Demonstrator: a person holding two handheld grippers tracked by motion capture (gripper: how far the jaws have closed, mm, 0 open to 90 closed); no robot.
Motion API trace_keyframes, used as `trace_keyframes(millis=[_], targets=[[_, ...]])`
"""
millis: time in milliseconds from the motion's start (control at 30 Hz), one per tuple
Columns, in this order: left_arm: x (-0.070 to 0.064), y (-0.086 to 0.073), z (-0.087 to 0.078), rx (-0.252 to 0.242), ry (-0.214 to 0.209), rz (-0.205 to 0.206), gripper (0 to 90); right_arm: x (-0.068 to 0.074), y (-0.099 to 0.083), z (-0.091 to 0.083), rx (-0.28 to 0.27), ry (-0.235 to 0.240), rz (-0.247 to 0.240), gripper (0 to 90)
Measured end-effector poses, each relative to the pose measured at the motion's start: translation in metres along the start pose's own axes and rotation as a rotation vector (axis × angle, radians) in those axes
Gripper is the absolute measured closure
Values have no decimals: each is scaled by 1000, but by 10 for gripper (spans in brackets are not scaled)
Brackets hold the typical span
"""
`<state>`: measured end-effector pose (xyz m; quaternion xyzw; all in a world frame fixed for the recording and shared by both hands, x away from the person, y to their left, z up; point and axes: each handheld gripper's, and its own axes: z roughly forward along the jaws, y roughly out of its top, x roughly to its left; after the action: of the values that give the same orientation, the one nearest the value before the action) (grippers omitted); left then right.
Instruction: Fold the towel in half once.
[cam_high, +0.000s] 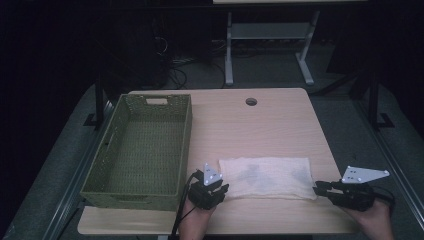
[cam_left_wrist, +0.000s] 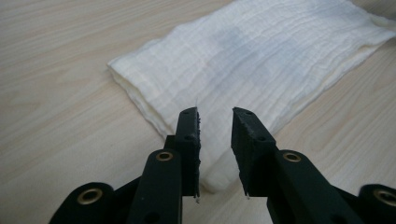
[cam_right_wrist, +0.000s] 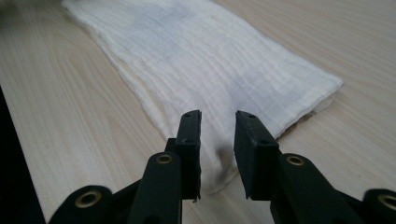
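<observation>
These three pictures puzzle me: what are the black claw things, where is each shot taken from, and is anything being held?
A person sits at a wooden table with a hand-held tool in each hand. The big picture looks down from above: the left claw and right claw sit at the two near corners of a folded white cloth. Beside the cloth stands a green woven basket with nothing in it. The other two pictures come from small cameras riding on each claw, looking along its black jaws. In both, the jaws stand apart over a cloth corner, so nothing is gripped.
</observation>
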<state>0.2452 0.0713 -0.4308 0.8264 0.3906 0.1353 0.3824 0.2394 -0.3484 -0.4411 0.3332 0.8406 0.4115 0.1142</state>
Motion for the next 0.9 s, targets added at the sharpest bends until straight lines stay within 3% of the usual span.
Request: trace_keyframes(millis=[300,467,667,900], targets=[[13,16,19,-5,17,-5,630,-24,18,14,21,-57,9,698],[24,25,30,-3,23,-4,608,-49,32,29,27,-84,33,688],[37,31,43,5,37,-7,589,-80,44,58,55,-95,67,689],[50,39,53,11,59,-21,575,-87,38,71,111,-109,80,693]])
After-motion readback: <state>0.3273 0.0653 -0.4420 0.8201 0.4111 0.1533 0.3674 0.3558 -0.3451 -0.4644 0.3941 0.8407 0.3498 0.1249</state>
